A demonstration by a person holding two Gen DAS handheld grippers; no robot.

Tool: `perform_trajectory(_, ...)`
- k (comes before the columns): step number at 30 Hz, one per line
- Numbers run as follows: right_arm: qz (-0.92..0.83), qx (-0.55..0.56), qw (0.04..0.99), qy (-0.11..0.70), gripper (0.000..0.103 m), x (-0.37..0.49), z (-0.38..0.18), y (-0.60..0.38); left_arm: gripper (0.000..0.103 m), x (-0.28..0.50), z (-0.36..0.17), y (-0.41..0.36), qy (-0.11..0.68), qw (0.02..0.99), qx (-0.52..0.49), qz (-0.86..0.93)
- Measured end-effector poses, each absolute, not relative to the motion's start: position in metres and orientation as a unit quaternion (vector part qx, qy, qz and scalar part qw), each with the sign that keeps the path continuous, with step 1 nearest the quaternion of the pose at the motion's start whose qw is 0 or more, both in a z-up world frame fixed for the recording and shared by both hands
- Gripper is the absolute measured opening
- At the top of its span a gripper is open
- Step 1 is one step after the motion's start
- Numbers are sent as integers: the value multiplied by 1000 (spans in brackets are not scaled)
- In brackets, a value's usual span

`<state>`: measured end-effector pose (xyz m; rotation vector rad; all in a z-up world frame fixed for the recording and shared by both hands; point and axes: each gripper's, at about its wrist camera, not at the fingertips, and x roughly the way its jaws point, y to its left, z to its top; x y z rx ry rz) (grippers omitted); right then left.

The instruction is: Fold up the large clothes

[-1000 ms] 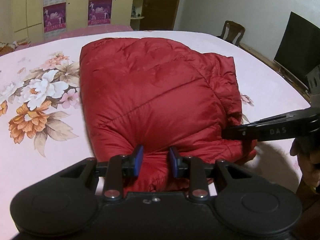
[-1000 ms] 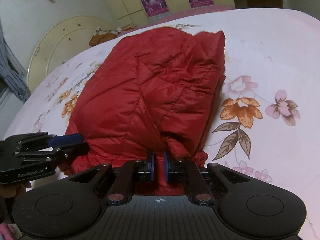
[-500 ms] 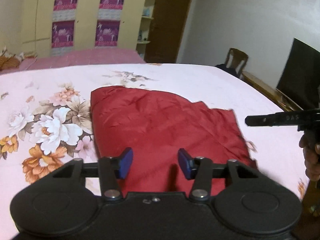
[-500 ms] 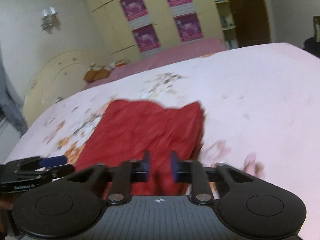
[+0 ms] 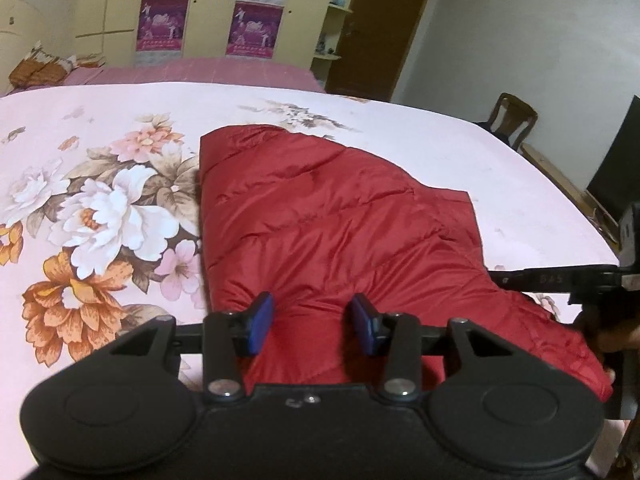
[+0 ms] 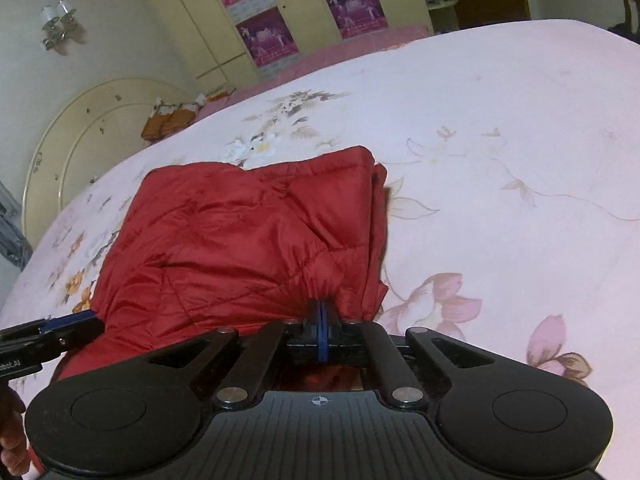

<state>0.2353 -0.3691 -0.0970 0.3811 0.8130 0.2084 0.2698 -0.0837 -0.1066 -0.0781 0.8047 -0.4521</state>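
Note:
A red quilted puffer jacket lies folded on the floral pink bedspread; it also shows in the right wrist view. My left gripper is open, its blue pads spread over the jacket's near edge without pinching it. My right gripper is shut on the jacket's near right edge, with fabric bunched at the pads. The right gripper shows side-on in the left wrist view, and the left gripper shows at the left edge of the right wrist view.
The bedspread spreads wide on all sides of the jacket. A wooden chair and a dark screen stand at the right. Yellow wardrobes with purple posters and a round headboard are at the back.
Both grippers let go of the jacket and lifted away, then came back down. The left now stands open over the near edge; the right has shut on the edge again.

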Motion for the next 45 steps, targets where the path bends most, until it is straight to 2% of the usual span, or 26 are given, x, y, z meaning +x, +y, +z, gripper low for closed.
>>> perform_trajectory(2, 101, 186, 895, 393, 0, 232, -87, -374, 43, 268, -96, -84, 391, 895, -32, -213)
perform_trajectory(3, 98, 190, 896, 388, 0, 228, -80, -378, 48, 263, -89, -82, 385, 898, -31, -211)
perform_trajectory(4, 93, 196, 898, 382, 1, 222, -74, -385, 73, 262, -86, -79, 380, 900, -34, -210)
perform_trajectory(5, 90, 208, 898, 376, 12, 216, -71, -392, 99, 260, -83, -76, 373, 904, -40, -206)
perform_trajectory(6, 89, 226, 896, 372, 53, 210, -70, -400, 101, 258, -80, -73, 370, 905, -45, -204)
perform_trajectory(7, 82, 241, 895, 365, 69, 205, -70, -405, 100, 259, -80, -70, 372, 904, -52, -205)
perform_trajectory(8, 82, 255, 894, 360, 75, 202, -70, -410, 101, 263, -82, -67, 385, 897, -62, -208)
perform_trajectory(16, 111, 362, 838, 393, 74, 220, -89, -431, 91, 290, -111, -58, 450, 849, -170, -218)
perform_trajectory(17, 111, 368, 833, 399, 71, 222, -93, -432, 91, 291, -113, -58, 450, 849, -172, -217)
perform_trajectory(18, 112, 374, 827, 405, 62, 224, -97, -434, 90, 292, -114, -58, 450, 848, -175, -217)
perform_trajectory(21, 115, 405, 810, 408, 61, 225, -108, -438, 87, 294, -116, -57, 450, 849, -177, -213)
perform_trajectory(25, 118, 406, 808, 410, 60, 228, -108, -434, 85, 295, -116, -57, 449, 851, -167, -215)
perform_trajectory(28, 125, 400, 806, 419, 52, 232, -107, -425, 85, 295, -117, -53, 447, 849, -178, -219)
perform_trajectory(38, 141, 388, 809, 419, 51, 238, -108, -414, 86, 297, -117, -65, 447, 845, -179, -233)
perform_trajectory(39, 147, 382, 811, 419, 39, 239, -107, -410, 85, 295, -115, -70, 443, 848, -165, -238)
perform_trajectory(41, 155, 372, 815, 416, 27, 239, -102, -406, 75, 291, -107, -77, 437, 855, -142, -241)
perform_trajectory(42, 157, 366, 820, 412, 23, 238, -97, -405, 75, 288, -101, -78, 432, 858, -136, -242)
perform_trajectory(45, 162, 350, 831, 401, 22, 230, -89, -404, 74, 288, -99, -90, 442, 863, -89, -230)
